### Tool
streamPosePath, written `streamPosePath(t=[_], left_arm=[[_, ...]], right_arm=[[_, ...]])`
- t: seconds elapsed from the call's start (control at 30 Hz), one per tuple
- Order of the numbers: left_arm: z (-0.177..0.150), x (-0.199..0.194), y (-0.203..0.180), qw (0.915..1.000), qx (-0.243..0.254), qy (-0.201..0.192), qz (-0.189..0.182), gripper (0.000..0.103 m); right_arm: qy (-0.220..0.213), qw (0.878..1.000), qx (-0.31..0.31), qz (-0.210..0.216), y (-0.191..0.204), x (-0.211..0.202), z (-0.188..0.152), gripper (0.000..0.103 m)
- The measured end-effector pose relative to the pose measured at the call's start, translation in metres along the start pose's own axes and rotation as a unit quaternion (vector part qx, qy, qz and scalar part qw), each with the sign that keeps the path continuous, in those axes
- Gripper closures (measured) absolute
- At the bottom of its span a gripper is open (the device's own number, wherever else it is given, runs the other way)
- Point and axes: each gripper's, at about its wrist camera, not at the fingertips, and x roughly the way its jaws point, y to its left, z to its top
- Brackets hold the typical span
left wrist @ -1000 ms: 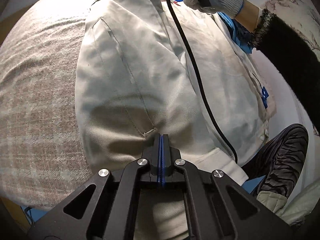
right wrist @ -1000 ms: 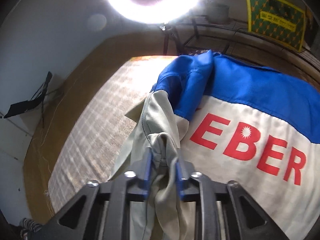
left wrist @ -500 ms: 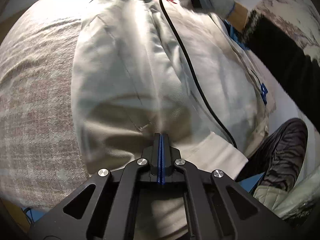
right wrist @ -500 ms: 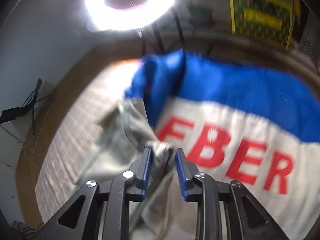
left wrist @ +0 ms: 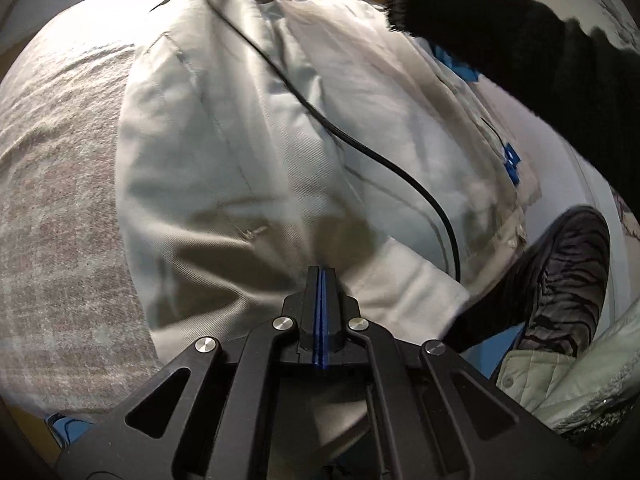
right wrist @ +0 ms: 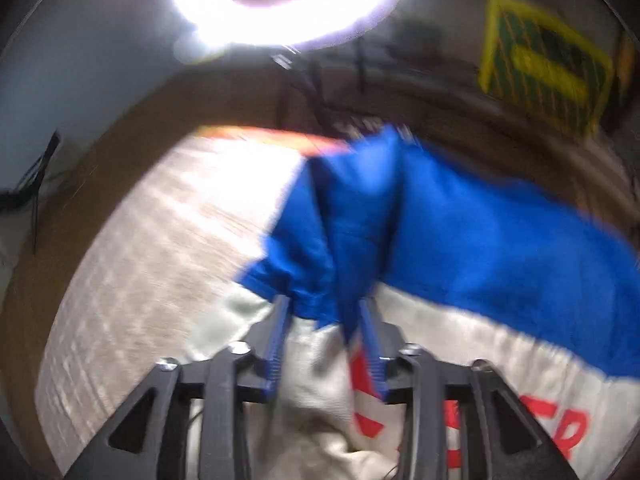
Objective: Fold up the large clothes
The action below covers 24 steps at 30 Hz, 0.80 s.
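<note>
Pinning the cream-and-blue cotton jacket (left wrist: pixel 248 152) taut, the left claw (left wrist: pixel 322 280) stays clamped on its hem; the right claw (right wrist: pixel 325 312), just opening, frees the blue sleeve fold ahead.

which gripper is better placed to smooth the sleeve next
Right, probably. The right gripper has just been opening, loose over the jacket, so it is free. The left gripper is shut at the hem.
</note>
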Motion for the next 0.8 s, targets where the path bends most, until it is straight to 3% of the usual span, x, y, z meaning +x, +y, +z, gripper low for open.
streamPosePath(t=[0.2, 0.4, 0.6, 0.8], left_arm=[[-0.006, -0.011, -0.003, 0.9996, 0.0, -0.008, -0.027, 0.103], [-0.015, -0.042, -0.011, 0.9978, 0.016, -0.045, -0.045, 0.103], [-0.015, -0.061, -0.001, 0.9947, -0.021, -0.09, -0.044, 0.103], [0.017, -0.036, -0.004, 0.9921, -0.049, -0.106, -0.045, 0.103]], right_arm=[[-0.043, 0.999, 0.03, 0.014, -0.003, -0.047, -0.014, 0.063], [-0.095, 0.99, 0.05, 0.091, -0.001, -0.161, -0.05, 0.063], [-0.138, 0.981, 0.038, 0.128, 0.01, -0.288, -0.131, 0.061], [-0.143, 0.982, 0.041, 0.12, 0.029, -0.348, -0.222, 0.056]])
